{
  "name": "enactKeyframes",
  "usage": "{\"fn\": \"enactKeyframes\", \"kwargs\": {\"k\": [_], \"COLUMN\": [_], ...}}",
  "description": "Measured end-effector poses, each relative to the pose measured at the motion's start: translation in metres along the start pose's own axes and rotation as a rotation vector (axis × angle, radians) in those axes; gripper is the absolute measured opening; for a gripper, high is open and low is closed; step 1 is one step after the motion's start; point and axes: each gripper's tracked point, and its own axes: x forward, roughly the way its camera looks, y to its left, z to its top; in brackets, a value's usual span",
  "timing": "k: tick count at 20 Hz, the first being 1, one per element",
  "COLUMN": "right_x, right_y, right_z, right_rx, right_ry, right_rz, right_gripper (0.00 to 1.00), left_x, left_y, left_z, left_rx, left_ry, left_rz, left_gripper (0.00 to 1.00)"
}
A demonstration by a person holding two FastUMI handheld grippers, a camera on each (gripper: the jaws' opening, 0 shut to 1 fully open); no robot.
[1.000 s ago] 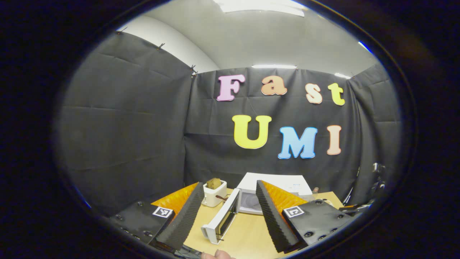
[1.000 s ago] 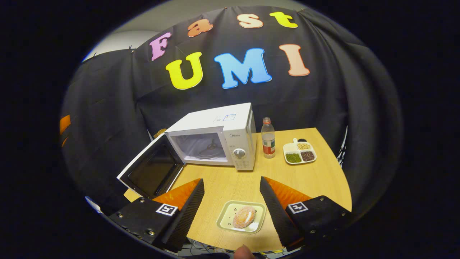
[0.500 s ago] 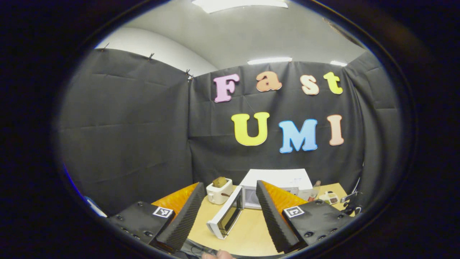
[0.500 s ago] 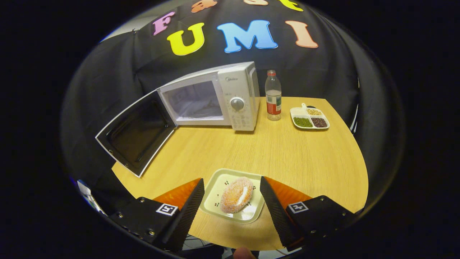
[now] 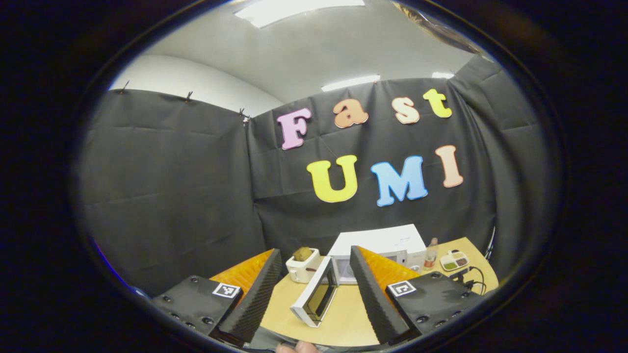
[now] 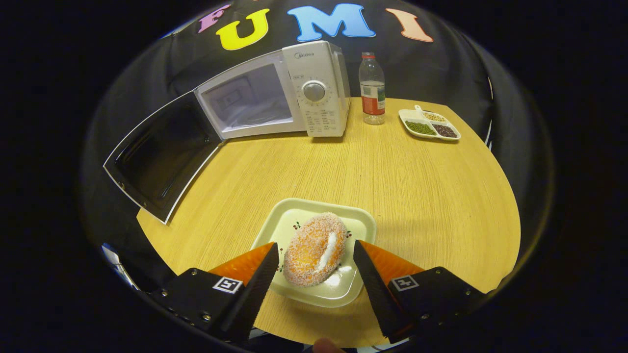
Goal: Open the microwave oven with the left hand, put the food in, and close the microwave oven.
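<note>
- The right gripper (image 6: 314, 274) hangs over the near edge of the table (image 6: 431, 196) with its jaws wide apart and nothing pressed between them.
- Between those jaws sits the sugared pastry (image 6: 314, 249) on a pale square plate (image 6: 299, 215); both fingers stand beside the pastry, each with a gap to it.
- Ahead of the jaws and to their left stands the white microwave oven (image 6: 319, 88), its door (image 6: 157, 157) swung fully out to the left and its cavity bare.
- Ahead and slightly right of the jaws a bottle (image 6: 372, 88) stands just beside the oven; farther right lies a divided dish (image 6: 431, 126) of beans and grains.
- The left gripper (image 5: 311, 294) is held high and well back from the table, jaws wide and holding nothing.
- Through its jaws the oven's open door (image 5: 318, 298) shows edge-on, with a white toaster (image 5: 301, 267) just beyond the left finger.
- A fingertip (image 5: 294, 347) of the person shows below the jaws.
</note>
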Motion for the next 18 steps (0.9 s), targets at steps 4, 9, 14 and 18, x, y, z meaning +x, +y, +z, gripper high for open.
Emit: {"fn": "enactKeyframes", "kwargs": {"k": [4,9,14,18], "right_x": [0.012,0.026,0.027,0.025], "right_y": [0.000,0.000,0.000,-0.004], "right_z": [-0.002,-0.010,-0.010,-0.008], "right_rx": [0.016,-0.007,-0.017,-0.014], "right_ry": [0.021,0.053,0.058,0.074], "right_rz": [-0.007,-0.030,-0.038,-0.048], "right_gripper": [0.93,0.84,0.82,0.73], "left_x": [0.001,-0.001,0.003,0.002], "left_y": [0.003,0.014,0.024,0.040], "left_z": [-0.005,-0.008,-0.019,-0.024], "left_rx": [-0.016,-0.027,-0.045,-0.095], "left_ry": [0.008,0.010,0.020,0.018], "left_rz": [-0.001,0.009,0.019,0.022], "left_gripper": [0.93,0.94,0.93,0.93]}}
